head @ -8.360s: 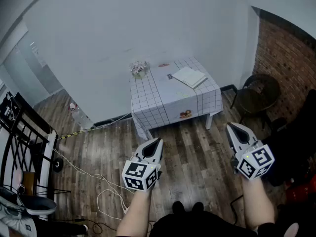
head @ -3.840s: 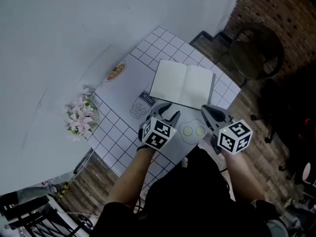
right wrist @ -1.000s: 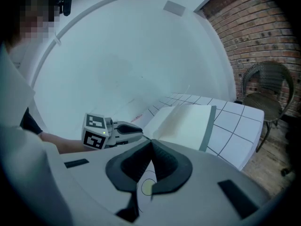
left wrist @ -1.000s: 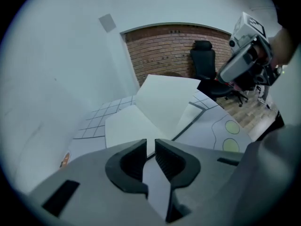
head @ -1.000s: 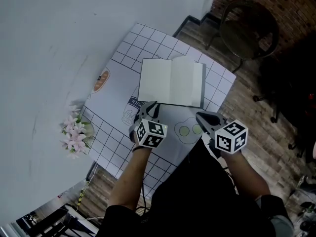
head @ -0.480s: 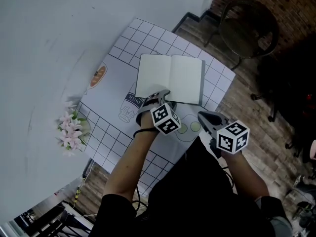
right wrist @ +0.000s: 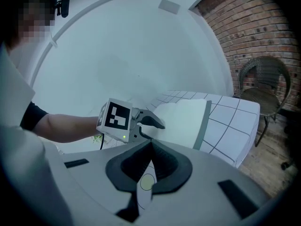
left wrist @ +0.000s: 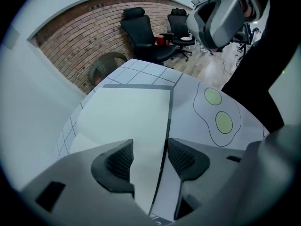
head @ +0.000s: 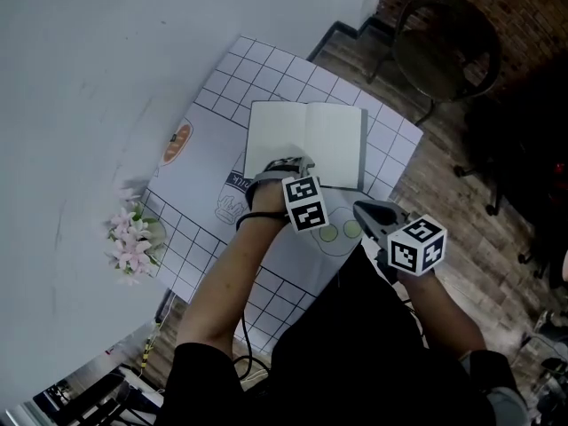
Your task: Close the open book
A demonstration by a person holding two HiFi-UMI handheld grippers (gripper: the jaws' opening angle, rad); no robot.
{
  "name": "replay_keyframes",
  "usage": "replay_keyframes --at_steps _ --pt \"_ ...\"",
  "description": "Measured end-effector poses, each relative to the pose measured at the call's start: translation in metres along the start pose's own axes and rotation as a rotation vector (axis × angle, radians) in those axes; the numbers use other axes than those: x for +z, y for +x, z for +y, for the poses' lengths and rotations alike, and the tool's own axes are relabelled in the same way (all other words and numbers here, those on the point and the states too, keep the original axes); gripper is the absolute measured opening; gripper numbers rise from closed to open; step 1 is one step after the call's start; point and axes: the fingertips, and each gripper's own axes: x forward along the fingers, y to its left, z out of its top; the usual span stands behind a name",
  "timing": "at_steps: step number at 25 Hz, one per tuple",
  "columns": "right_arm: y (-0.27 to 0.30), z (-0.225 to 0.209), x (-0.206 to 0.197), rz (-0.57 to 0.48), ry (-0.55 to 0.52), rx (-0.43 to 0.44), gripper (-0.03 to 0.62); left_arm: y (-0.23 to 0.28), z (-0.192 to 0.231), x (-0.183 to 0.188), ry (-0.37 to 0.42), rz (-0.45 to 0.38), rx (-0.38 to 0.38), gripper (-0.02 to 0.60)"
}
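Observation:
The open book [head: 306,145] lies flat on the checked tablecloth [head: 266,69], white pages up, with a grey cover edge on its right. My left gripper [head: 286,164] points steeply down at the book's near edge. In the left gripper view its jaws [left wrist: 150,158] have just been opening and now stand open. They straddle the dark cover edge [left wrist: 167,126]: one pad [left wrist: 120,161] is over the page [left wrist: 127,117], the other over the cloth, neither pressing. My right gripper [head: 368,216] hangs shut and empty near the table's front. Its own view shows the book [right wrist: 183,121] and the left gripper [right wrist: 148,121].
A fried-egg print [head: 342,232] marks the cloth beside my left gripper. Pink flowers [head: 133,238] stand at the table's left corner. A wicker chair [head: 444,43] sits beyond the table by the brick wall, and black office chairs [left wrist: 141,32] stand farther off.
My left gripper has moved forward and down to the book's near edge, rolled over, and its jaws have opened. The right gripper has kept still.

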Motion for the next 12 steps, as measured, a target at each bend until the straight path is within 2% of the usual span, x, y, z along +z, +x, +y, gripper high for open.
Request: replay_keyframes --at_steps 3,7,12 --pt "0.0005 -0.0033 -0.0004 -0.005 0.007 0.001 -0.002 0.0026 -0.0005 0.0006 0.017 -0.005 -0.043 0.212" --pt "0.0010 -0.0061 -0.0040 -0.005 0.018 0.006 -0.002 0.0054 0.0018 -0.0020 -0.040 -0.013 -0.114 0.212" --pt "-0.0024 -0.0098 -0.0087 0.000 0.032 0.006 -0.002 0.0045 0.0033 -0.0008 -0.053 0.002 -0.123 0.210"
